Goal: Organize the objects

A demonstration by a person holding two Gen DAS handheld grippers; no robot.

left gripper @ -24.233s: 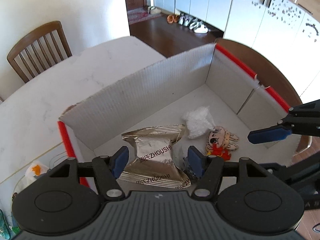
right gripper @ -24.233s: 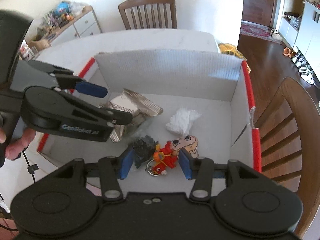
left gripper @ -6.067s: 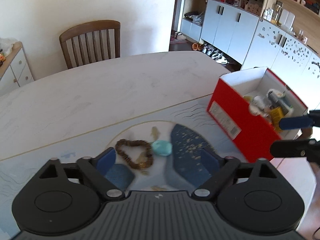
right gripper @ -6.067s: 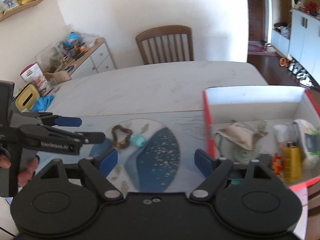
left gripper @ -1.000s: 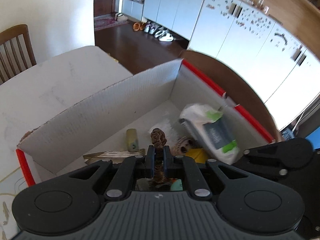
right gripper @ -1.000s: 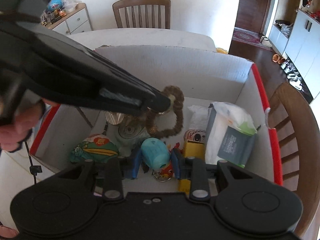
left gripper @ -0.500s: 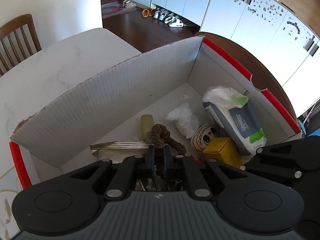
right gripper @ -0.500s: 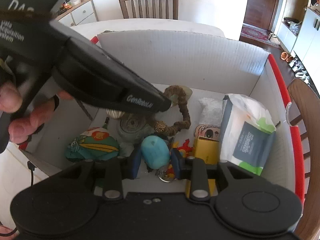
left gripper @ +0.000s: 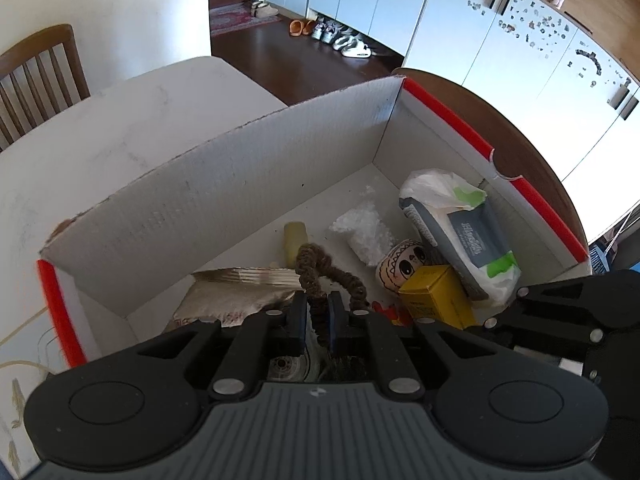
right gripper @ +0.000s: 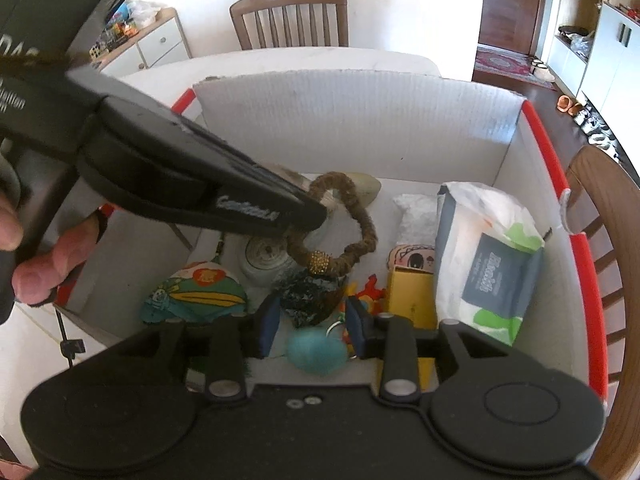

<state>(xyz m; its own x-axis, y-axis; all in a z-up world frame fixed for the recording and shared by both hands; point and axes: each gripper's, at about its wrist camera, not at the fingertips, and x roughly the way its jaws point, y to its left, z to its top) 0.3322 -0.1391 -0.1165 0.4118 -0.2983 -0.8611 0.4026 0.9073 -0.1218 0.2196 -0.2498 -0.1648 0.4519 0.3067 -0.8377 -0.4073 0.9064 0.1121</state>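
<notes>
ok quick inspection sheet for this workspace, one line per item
surface: white marble table, with a patterned mat at its near edge.
job's things: red cardboard box; brown braided bracelet; turquoise oval object.
clutter: grey-green wipes pack, yellow box, round doll-face charm, green cartoon pouch, foil packet, all in the box.
grippers: left hand-held gripper shut on the bracelet; right hand-held gripper open above the turquoise object.
cables: black cord by the left hand.
surroundings: wooden chairs, white cabinets.

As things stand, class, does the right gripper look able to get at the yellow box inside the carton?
Probably yes. The right gripper is open above the carton, and the yellow box lies just beside it, top exposed. The wipes pack leans alongside, crowding one side.
</notes>
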